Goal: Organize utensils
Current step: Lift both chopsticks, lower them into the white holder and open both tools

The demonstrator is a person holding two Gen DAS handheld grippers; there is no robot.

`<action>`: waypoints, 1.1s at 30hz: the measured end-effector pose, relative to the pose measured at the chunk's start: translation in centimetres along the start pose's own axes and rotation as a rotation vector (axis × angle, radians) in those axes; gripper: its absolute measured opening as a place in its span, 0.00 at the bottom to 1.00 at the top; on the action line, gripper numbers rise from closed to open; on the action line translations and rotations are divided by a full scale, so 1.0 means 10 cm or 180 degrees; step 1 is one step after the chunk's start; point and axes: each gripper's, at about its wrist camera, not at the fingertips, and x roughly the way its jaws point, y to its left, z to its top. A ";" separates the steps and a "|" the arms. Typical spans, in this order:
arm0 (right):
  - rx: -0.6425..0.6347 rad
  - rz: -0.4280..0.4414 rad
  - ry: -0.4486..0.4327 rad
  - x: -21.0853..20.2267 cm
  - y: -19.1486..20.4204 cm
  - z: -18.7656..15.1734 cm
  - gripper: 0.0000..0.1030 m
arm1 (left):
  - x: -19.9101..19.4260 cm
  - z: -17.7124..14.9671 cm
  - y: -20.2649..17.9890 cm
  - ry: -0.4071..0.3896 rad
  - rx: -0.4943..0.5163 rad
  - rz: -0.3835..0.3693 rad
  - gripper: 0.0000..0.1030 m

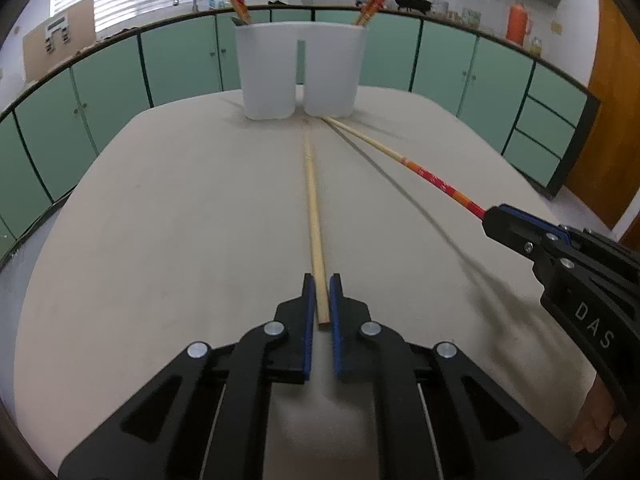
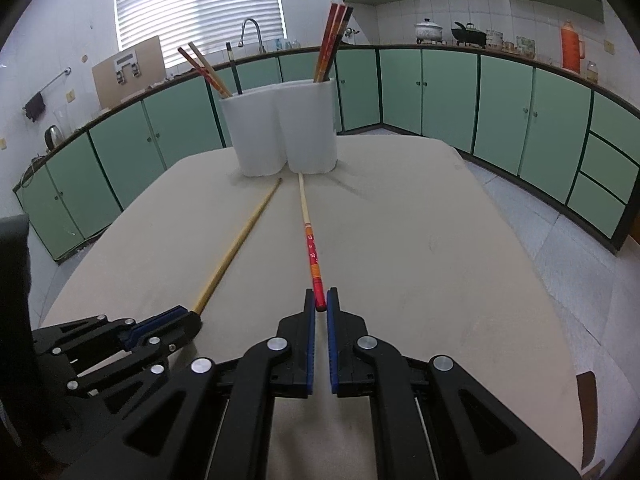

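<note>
A plain wooden chopstick (image 1: 314,216) is gripped at its near end by the jaws of the left gripper (image 1: 322,296). A red-handled chopstick (image 2: 310,240) is clamped by the right gripper (image 2: 321,300). Both are pointed toward 12 o'clock at a white two-compartment holder (image 1: 300,72) on the counter (image 1: 180,220).

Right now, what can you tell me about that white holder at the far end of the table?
The white holder looks like matte plastic, shaped as two rounded cups joined side by side with a narrow slot between them. It stands upright at the far end of the beige table. Red patterned chopsticks lean out of both cups. The tip of the plain chopstick and that of the red-handled chopstick lie close to its base.
</note>
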 end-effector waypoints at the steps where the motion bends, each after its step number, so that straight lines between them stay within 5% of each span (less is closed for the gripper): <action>1: -0.0007 -0.0002 -0.0012 -0.01 0.01 0.00 0.05 | -0.03 0.01 0.01 -0.0044 -0.0002 0.0022 0.06; 19: -0.0197 -0.0020 -0.0413 -0.33 0.06 0.22 0.05 | -0.75 0.27 0.12 -0.0785 0.0020 0.0257 0.06; 33: -0.0305 0.0177 -0.0647 -0.66 0.10 0.62 0.05 | -1.21 0.67 0.13 -0.1214 0.0028 0.0161 0.06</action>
